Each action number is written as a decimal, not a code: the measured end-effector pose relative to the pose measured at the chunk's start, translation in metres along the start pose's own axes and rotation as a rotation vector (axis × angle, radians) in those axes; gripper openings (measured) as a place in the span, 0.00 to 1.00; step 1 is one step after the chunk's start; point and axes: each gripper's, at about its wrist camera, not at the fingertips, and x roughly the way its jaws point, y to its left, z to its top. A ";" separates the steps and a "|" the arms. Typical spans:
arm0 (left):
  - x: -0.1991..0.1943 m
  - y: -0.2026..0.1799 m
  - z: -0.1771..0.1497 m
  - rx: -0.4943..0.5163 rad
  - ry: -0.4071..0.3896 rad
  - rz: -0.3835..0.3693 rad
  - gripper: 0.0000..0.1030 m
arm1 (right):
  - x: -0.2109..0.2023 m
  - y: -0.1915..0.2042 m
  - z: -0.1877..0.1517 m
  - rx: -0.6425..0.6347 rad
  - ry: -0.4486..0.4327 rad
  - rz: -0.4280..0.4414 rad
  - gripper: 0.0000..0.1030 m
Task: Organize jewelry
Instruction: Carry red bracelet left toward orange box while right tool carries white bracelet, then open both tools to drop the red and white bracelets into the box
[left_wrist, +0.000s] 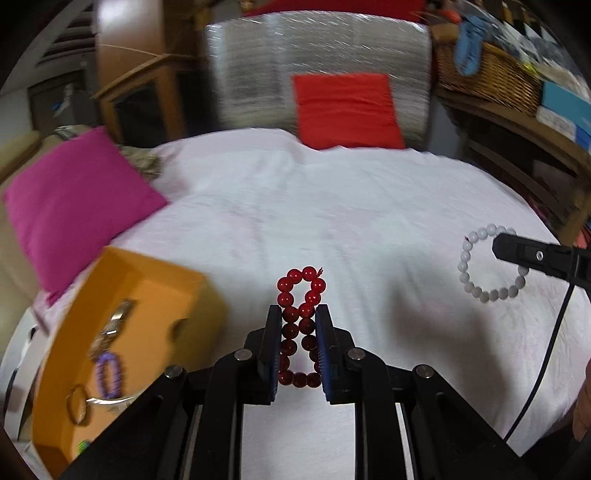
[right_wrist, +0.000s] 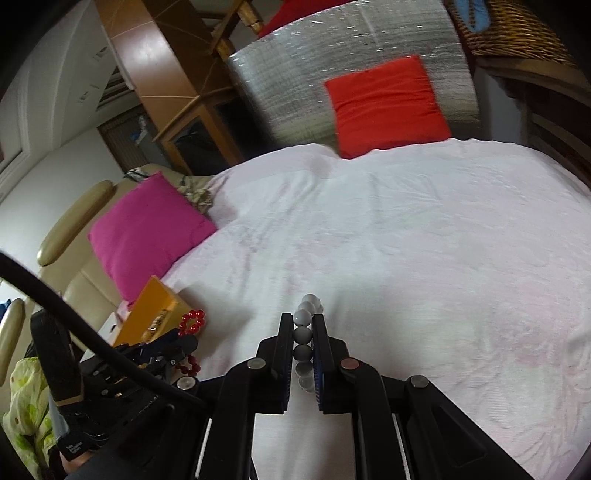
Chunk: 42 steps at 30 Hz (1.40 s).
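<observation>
**Two beaded bracelets held above the bedspread, orange box at the left**

Left to right in the left wrist view. At about eight o'clock lies the orange box (left_wrist: 122, 332), open, standing on the left edge of the white bedspread (left_wrist: 332, 206). Within it are seen a purple bead bracelet (left_wrist: 108, 374), a gold ring (left_wrist: 75, 404) and a blurred metallic piece that cannot be identified; much of its floor is bare. At six o'clock the left gripper (left_wrist: 298, 332) is closed, nearly to its narrowest, on the red bead bracelet (left_wrist: 300, 325), which is pinched into a narrow loop, its ends protruding beyond and behind the pads. At three o'clock the right gripper (left_wrist: 496, 249) is seen closed on the white bead bracelet (left_wrist: 480, 271), whose loop hangs free below the jaws.

Both bracelets are judged light and limp along the cord, the beads hard, smooth and inclined to roll. A grip across both strands, as shown, is judged securest; a single bead could slip.
</observation>
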 end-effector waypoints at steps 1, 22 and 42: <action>-0.005 0.007 0.000 -0.017 -0.007 0.009 0.18 | 0.002 0.008 0.000 -0.010 0.002 0.016 0.10; -0.063 0.181 -0.057 -0.246 -0.005 0.312 0.18 | 0.080 0.239 -0.017 -0.283 0.123 0.278 0.10; -0.017 0.215 -0.092 -0.287 0.122 0.352 0.18 | 0.157 0.280 -0.045 -0.368 0.277 0.203 0.10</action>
